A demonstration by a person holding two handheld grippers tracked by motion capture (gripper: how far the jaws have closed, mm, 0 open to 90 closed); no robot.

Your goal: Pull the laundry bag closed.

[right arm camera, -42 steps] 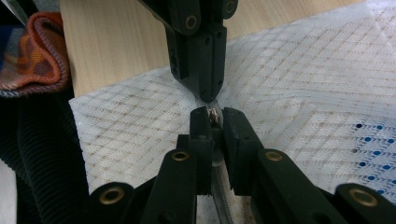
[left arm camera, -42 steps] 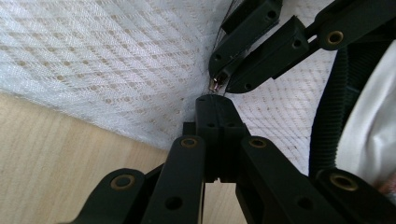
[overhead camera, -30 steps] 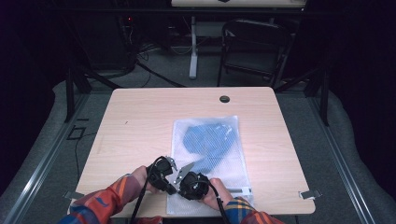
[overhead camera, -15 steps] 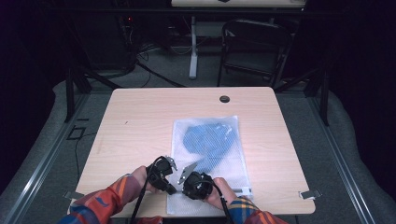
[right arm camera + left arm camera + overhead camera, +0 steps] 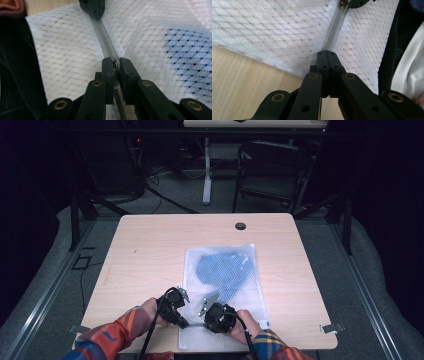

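I think I am working in a lab or test room. One bare wooden desk (image 5: 150, 255) stands on grey floor mats (image 5: 380, 285). At twelve o'clock I see cables (image 5: 160, 190) on the floor, a black chair (image 5: 272, 170), and dark all around.

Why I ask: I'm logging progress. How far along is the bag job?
Done: the blue garment lies inside the mesh bag. In hand: the left gripper is shut on the bag at the zipper end, and the right gripper is shut on the zipper pull; the teeth between them look meshed. Left: probably running the pull along the remaining zipper.
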